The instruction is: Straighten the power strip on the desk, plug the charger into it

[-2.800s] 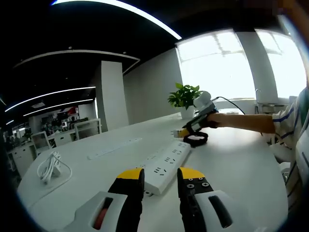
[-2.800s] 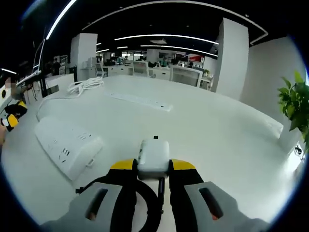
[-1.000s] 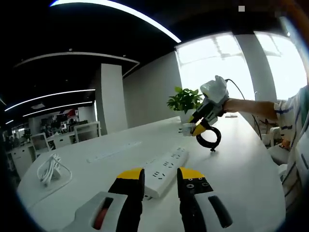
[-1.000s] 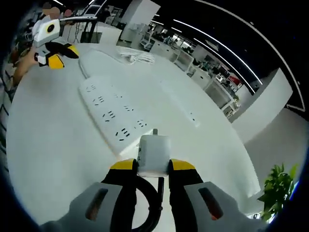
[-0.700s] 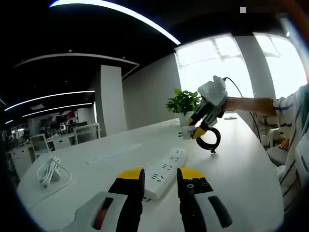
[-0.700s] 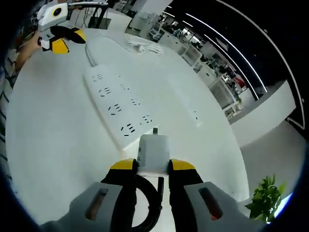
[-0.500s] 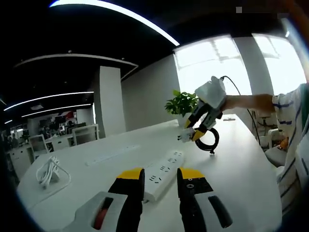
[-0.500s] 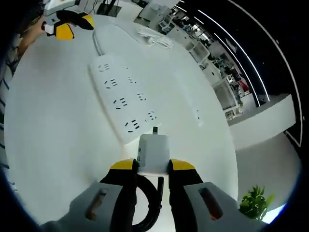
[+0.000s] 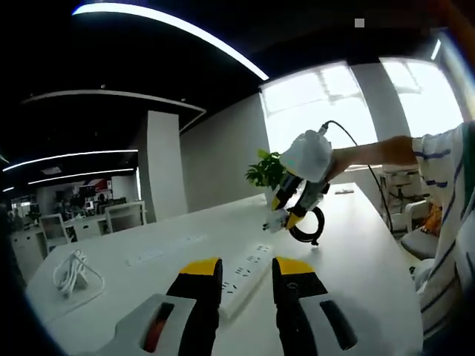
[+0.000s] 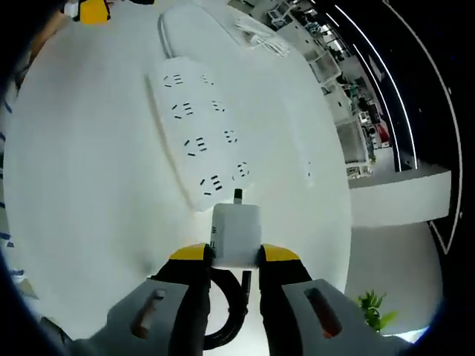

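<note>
Right now the right gripper (image 10: 225,258), clamped on the charger (image 10: 236,235), hangs above the power strip's (image 10: 202,141) near end on the desk (image 10: 89,222), the left gripper (image 9: 247,276) apart and empty, so misaligned prongs could shove the unheld strip sideways.

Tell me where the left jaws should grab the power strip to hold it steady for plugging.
Grip the power strip across its narrow width at the cord end, probably coming from above: its long sides are bare there, and that end lies away from the charger in the right gripper.
</note>
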